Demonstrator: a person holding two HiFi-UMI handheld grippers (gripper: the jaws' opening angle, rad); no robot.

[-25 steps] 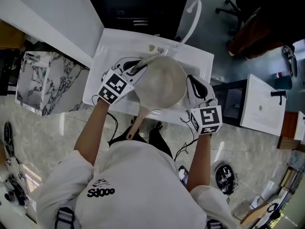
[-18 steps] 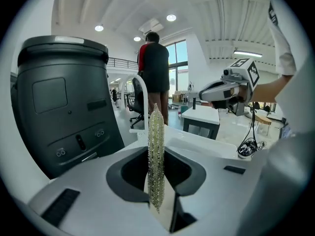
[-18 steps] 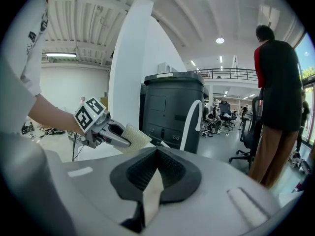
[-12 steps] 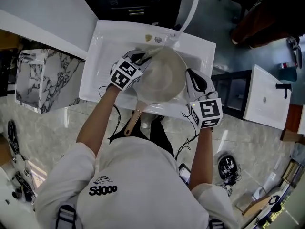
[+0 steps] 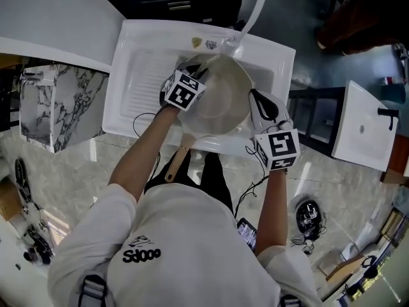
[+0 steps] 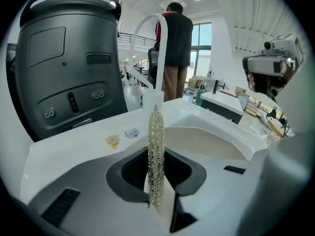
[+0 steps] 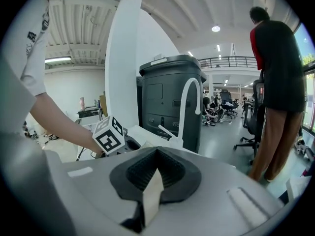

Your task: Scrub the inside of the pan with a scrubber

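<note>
Head view: the pan point(image 5: 220, 107) sits in the sink point(image 5: 131, 69), its handle toward the person; the left gripper point(image 5: 193, 75) is over its left rim, the right gripper point(image 5: 259, 107) at its right rim

Left gripper view: jaws clamped on the scrubber point(image 6: 156, 151), which stands edge-on, with the pan beyond

Right gripper view: jaws pinched on the pan point(image 7: 151, 193), at its thin rim
</note>
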